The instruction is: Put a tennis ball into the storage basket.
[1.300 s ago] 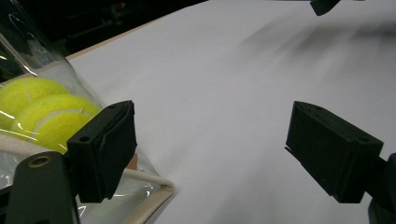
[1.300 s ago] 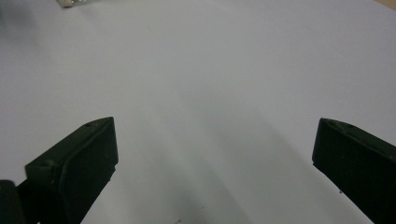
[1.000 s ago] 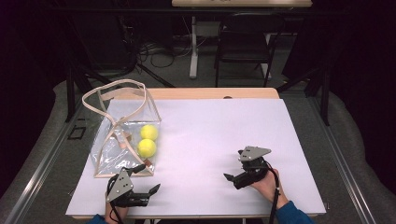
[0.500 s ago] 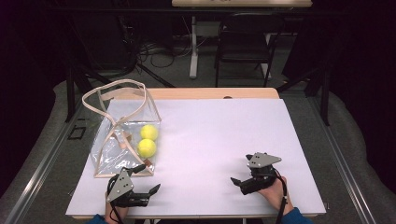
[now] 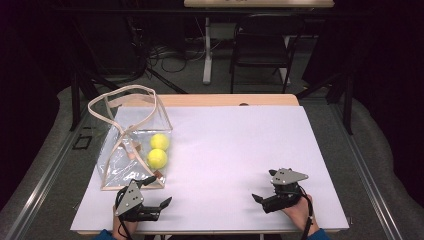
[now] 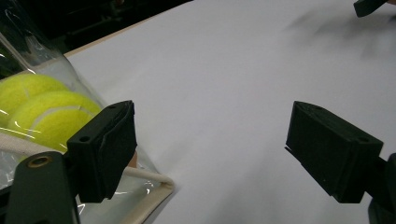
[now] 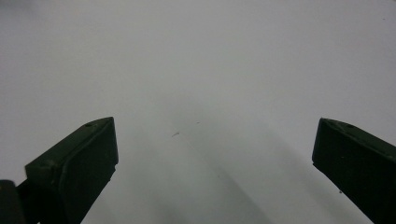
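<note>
A: High view, item one?

B: Clear bag (image 5: 131, 150), at 10 o'clock on the white table (image 5: 235, 150), lying tipped with its tan strap (image 5: 122, 97) looped up behind. Two balls (image 5: 158, 150) inside, touching, one just beyond the other.

A: Your grippers there?

B: My left gripper (image 5: 152, 195) sits at 7 o'clock, just beside the bag's near corner, jaws spread wide, holding nothing. My right gripper (image 5: 262, 201) is at 5 o'clock, well apart from the bag; from up here I cannot read its gap.

A: Left gripper view?

B: Jaws wide, empty. Bag (image 6: 28, 60) at 9 o'clock, balls (image 6: 44, 114) pressed against the film, the corded hem (image 6: 144, 179) curling behind my left jaw. This shows glare and creases the high view does not. The other gripper's tip peeks in at 1 o'clock.

A: Right gripper view?

B: Jaws wide over bare table (image 7: 201, 70), nothing between them. That settles what the high view left open.

A: Handling notes?

B: My judgement: the bag is light, limp and slick, and the balls would roll if it tilts. The film would likely slip and crumple in the jaws. Best hold is the strap or the hem.
</note>
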`<state>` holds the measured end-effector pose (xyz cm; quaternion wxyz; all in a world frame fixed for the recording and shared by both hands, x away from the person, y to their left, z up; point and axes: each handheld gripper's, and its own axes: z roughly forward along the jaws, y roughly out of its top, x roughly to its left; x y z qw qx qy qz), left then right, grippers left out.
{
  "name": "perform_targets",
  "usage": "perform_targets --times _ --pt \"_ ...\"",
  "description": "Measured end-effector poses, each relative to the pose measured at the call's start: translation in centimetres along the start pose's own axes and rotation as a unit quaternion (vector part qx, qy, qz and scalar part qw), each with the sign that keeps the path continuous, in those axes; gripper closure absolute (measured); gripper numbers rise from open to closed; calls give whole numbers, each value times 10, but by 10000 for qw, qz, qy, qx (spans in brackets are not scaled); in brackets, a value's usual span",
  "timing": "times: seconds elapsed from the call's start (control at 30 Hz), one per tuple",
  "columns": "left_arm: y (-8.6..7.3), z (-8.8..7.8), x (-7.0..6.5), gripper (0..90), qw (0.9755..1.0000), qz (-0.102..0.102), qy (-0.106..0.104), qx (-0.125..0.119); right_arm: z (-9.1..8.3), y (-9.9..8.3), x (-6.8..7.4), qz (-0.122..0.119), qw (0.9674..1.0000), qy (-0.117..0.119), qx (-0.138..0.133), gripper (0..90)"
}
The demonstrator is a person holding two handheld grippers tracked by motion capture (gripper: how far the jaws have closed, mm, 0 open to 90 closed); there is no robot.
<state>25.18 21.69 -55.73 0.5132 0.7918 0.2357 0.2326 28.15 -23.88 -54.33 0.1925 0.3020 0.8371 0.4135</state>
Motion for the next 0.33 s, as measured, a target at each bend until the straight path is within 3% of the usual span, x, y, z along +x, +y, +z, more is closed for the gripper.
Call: perform_targets --times 0.33 --pt "0 2 0 160 10000 -25 2 10 0 -2 -2 33 10000 16 -17 0"
